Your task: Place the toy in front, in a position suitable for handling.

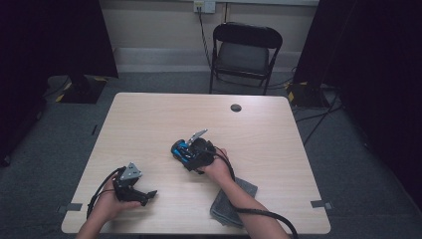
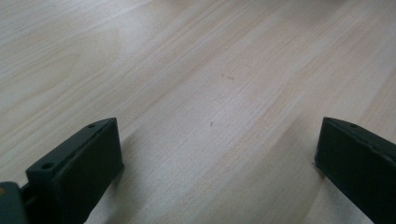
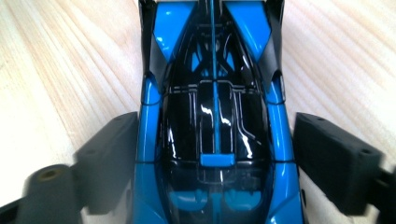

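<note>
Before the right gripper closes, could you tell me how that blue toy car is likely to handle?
The blue toy car looks like a rigid shell, so probably stiff. Its glossy, curved body may slip between the right gripper's jaws. Being a car, it might roll across the table if nudged.

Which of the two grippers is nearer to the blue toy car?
Right. The right gripper straddles the blue toy car, one of its fingers on each side. The left gripper sits apart, near the table's front-left.

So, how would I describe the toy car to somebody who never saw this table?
On the wooden table, look near the middle, ahead of the grey cloth. The toy car sits between the right hand-held gripper's jaws; it alone is glossy blue and black.
</note>
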Action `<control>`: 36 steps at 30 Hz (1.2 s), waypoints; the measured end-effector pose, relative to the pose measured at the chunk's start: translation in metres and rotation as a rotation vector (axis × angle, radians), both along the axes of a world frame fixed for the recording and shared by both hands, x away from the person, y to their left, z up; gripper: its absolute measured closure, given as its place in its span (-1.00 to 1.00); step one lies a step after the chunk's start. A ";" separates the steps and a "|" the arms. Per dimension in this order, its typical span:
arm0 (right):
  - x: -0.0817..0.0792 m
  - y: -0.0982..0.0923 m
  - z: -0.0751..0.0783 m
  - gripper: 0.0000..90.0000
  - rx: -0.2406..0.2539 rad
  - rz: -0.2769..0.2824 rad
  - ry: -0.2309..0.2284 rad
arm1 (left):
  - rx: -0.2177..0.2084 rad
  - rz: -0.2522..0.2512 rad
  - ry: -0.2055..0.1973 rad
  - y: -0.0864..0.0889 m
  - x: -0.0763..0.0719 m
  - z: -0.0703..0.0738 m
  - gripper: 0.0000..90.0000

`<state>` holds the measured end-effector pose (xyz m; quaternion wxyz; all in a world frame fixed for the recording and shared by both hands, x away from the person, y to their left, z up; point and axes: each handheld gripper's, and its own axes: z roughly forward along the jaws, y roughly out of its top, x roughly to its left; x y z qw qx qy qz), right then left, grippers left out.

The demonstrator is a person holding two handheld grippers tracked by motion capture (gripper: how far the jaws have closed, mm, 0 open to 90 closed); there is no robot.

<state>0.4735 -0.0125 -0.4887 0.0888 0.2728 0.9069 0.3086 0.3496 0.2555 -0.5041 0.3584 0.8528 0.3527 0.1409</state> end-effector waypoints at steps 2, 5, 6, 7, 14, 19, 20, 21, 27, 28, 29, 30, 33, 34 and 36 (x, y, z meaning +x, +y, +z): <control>-0.001 0.002 0.002 -0.43 -0.010 -0.008 0.006 | 0.000 0.000 0.000 0.000 0.000 0.000 -1.00; 0.000 0.002 0.003 -0.42 -0.012 -0.021 0.026 | 0.000 0.000 0.000 0.000 0.000 0.000 -1.00; 0.001 0.001 0.004 -0.42 0.002 -0.027 0.045 | 0.000 0.000 0.000 0.000 0.000 0.000 -1.00; 0.002 0.000 0.005 -0.42 0.011 -0.027 0.061 | 0.000 0.000 0.000 0.000 0.000 0.000 -1.00; 0.004 -0.003 0.012 -0.42 -0.001 -0.023 0.055 | -0.001 0.001 0.000 0.000 0.000 0.000 -1.00; 0.008 -0.007 0.021 -0.42 0.012 -0.025 0.053 | -0.001 0.000 0.001 0.000 0.000 0.000 -1.00; 0.009 -0.009 0.023 -0.42 0.013 -0.026 0.047 | -0.001 0.000 0.001 0.000 0.000 0.000 -1.00; 0.010 -0.011 0.025 -0.42 0.009 -0.032 0.043 | -0.001 0.001 0.000 0.000 0.000 0.000 -1.00; 0.022 -0.034 0.026 -0.42 -0.006 -0.061 0.027 | -0.001 0.001 0.001 0.000 0.000 0.000 -1.00; 0.024 -0.039 0.024 -0.42 -0.017 -0.060 0.029 | -0.001 0.001 0.000 0.000 0.000 0.000 -1.00; 0.025 -0.041 0.023 -0.42 -0.023 -0.068 0.026 | -0.001 0.001 0.000 0.000 0.000 0.000 -1.00; 0.028 -0.047 0.021 -0.42 -0.033 -0.070 0.029 | -0.001 0.001 0.000 0.000 0.000 0.000 -1.00; 0.033 -0.060 0.016 -0.42 -0.040 -0.089 0.028 | -0.001 0.001 0.001 0.000 0.000 0.000 -1.00; 0.035 -0.063 0.014 -0.42 -0.044 -0.092 0.025 | -0.001 0.001 0.001 0.000 0.000 0.000 -1.00; 0.036 -0.071 0.012 -0.42 -0.053 -0.098 0.033 | 0.002 0.001 0.003 0.000 0.000 0.000 -1.00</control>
